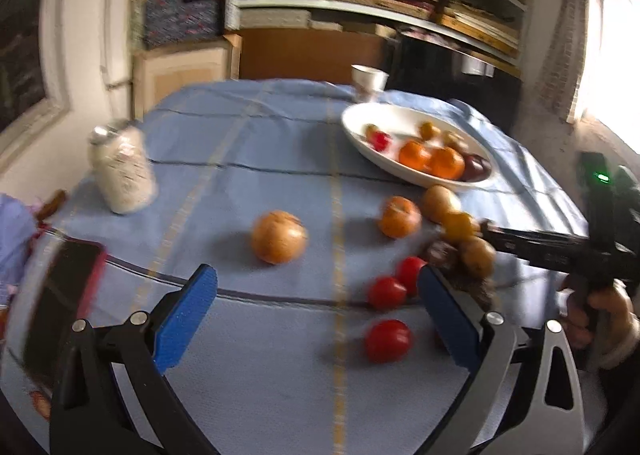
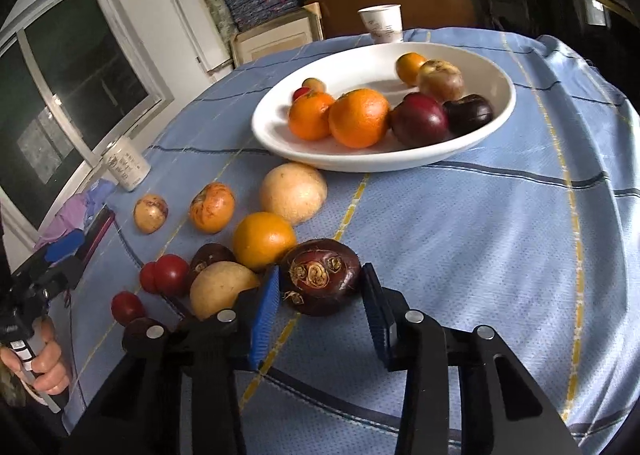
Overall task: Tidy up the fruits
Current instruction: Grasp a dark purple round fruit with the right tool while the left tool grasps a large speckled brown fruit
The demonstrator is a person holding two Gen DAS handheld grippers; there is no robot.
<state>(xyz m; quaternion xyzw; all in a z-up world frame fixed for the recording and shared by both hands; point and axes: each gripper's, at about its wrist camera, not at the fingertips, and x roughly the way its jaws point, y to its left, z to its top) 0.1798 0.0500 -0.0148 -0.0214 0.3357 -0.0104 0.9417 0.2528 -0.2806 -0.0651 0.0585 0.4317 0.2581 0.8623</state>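
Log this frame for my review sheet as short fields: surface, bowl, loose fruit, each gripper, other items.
surface: table under a blue checked cloth
bowl: white bowl, holds oranges and dark purple fruit
loose fruit: orange, pale round fruit and red tomatoes on the cloth
right gripper: shut on a dark purple fruit resting on the cloth
left gripper: open, empty
other items: paper cup behind the bowl, white jar

Right gripper [image 2: 320,295]: blue-padded black jaws, lower centre, clamped on dark maroon round fruit [image 2: 320,275].
Left gripper [image 1: 318,311]: blue pads spread wide, empty, lower frame.
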